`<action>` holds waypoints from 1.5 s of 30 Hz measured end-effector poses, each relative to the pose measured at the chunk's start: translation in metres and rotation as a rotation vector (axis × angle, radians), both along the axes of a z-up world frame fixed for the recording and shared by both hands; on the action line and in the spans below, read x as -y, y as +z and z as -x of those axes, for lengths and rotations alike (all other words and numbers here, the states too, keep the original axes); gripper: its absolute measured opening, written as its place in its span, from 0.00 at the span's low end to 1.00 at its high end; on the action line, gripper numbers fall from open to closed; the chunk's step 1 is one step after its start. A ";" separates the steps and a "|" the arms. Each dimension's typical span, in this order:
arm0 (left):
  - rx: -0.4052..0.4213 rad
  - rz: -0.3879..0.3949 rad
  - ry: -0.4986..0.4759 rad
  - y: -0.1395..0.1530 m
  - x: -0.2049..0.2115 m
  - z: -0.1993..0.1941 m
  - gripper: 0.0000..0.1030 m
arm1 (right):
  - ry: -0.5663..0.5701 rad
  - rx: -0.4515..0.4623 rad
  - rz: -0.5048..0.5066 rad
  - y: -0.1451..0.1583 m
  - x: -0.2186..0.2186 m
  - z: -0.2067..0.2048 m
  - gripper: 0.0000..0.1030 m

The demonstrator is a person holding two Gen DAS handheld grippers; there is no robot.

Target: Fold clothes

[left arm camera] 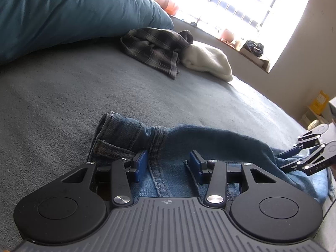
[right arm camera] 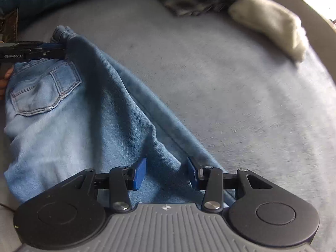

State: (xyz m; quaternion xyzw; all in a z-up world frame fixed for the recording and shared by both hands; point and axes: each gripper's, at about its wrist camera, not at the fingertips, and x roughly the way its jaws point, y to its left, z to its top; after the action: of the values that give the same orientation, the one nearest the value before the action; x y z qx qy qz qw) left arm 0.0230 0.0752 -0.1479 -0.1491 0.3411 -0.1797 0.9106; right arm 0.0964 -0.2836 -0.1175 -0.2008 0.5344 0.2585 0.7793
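Left gripper stands half-open over the jeans' waistband; right gripper, half-open too, straddles the leg fold ahead. Next, I judge: pinch and fold.

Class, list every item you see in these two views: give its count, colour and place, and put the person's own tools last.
Blue denim jeans: one, on the grey blanket, near edge.
Dark plaid shirt: one, crumpled, far side.
Cream knitted garment: one, beside the shirt.
Teal pillow: one, far left.
Grey fleece blanket: one, under everything.
Left tongs: black with blue pads, jaws apart over the waistband.
Right tongs: same colours, jaws apart over a jeans fold.
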 end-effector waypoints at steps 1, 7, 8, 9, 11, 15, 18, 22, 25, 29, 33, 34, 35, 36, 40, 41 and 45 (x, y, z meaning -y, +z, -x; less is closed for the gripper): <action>0.000 -0.002 -0.002 0.000 0.000 0.000 0.43 | -0.002 -0.005 0.004 -0.001 -0.001 -0.001 0.44; 0.002 -0.004 -0.001 0.000 0.001 0.000 0.43 | 0.029 0.085 0.136 0.000 -0.020 0.016 0.02; 0.004 -0.005 -0.001 0.000 0.001 0.000 0.43 | 0.025 0.138 0.187 0.003 -0.025 0.023 0.02; 0.005 -0.007 -0.002 -0.001 0.001 0.000 0.43 | 0.013 0.181 0.215 0.008 -0.029 0.028 0.02; 0.006 -0.008 -0.003 -0.001 0.001 0.000 0.43 | -0.016 0.235 0.243 0.014 -0.033 0.031 0.02; 0.002 -0.013 -0.009 0.000 0.002 -0.002 0.44 | -0.044 0.265 0.264 0.009 -0.032 0.024 0.02; 0.003 -0.016 -0.013 0.000 0.002 -0.002 0.44 | -0.062 0.227 0.267 -0.004 -0.027 0.015 0.01; 0.004 -0.017 -0.013 0.000 0.002 -0.001 0.44 | -0.131 0.192 0.221 -0.010 -0.011 0.005 0.08; 0.005 -0.012 -0.014 -0.001 0.001 -0.002 0.44 | -0.362 0.139 0.071 0.000 0.030 -0.007 0.37; 0.001 -0.007 -0.014 -0.001 0.000 -0.003 0.44 | -0.725 0.102 -0.065 0.007 0.098 -0.009 0.38; -0.003 -0.010 -0.016 0.000 0.000 -0.003 0.44 | -1.101 0.154 -0.251 0.018 0.166 0.022 0.38; -0.002 -0.013 -0.016 0.000 0.001 -0.002 0.44 | -1.180 0.178 -0.329 0.023 0.179 0.036 0.38; -0.002 -0.018 -0.017 0.001 0.001 -0.002 0.44 | -1.235 0.200 -0.395 0.027 0.188 0.052 0.38; -0.002 -0.022 -0.019 0.002 0.002 -0.002 0.44 | -1.289 0.222 -0.462 0.031 0.197 0.069 0.38; -0.005 -0.017 -0.021 0.012 0.001 0.000 0.46 | -1.428 0.263 -0.625 0.039 0.220 0.135 0.38; -0.003 -0.013 -0.020 0.016 0.000 0.002 0.46 | -1.453 0.268 -0.648 0.040 0.224 0.152 0.38; 0.028 -0.023 -0.018 0.034 0.001 0.011 0.46 | -1.558 0.274 -0.678 0.028 0.241 0.209 0.39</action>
State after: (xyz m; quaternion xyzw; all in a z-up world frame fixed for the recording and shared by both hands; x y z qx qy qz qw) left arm 0.0119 0.0746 -0.1138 -0.1328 0.3316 -0.1860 0.9153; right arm -0.1121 -0.5249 -0.0891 0.4374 0.3149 -0.2309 0.8101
